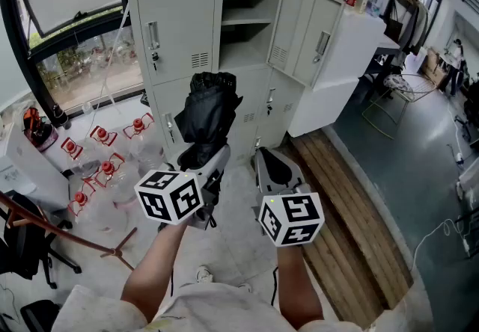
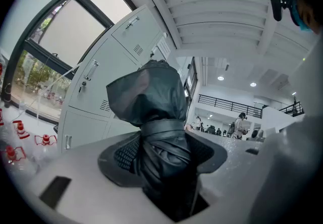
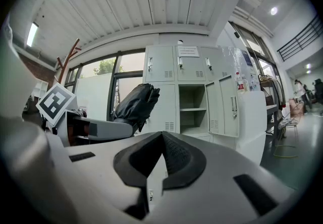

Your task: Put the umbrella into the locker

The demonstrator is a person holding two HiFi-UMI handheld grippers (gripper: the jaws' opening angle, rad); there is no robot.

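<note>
Left gripper [image 1: 203, 162] clamps folded black fabric umbrella [image 1: 208, 110] near its base, long axis pointing ahead at grey metal locker [image 1: 179, 16], whose open shelved compartment [image 1: 251, 28] lies right of the tip; right gripper [image 1: 274, 166] sits alongside, jaws together, empty.

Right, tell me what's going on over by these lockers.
A person holds a two-jaw tool in each hand, facing a bank of grey lockers. The left tool is clamped on a folded black umbrella, held up in front of the open locker. The right tool is shut and empty, alongside it. The umbrella is not in the locker yet.
</note>
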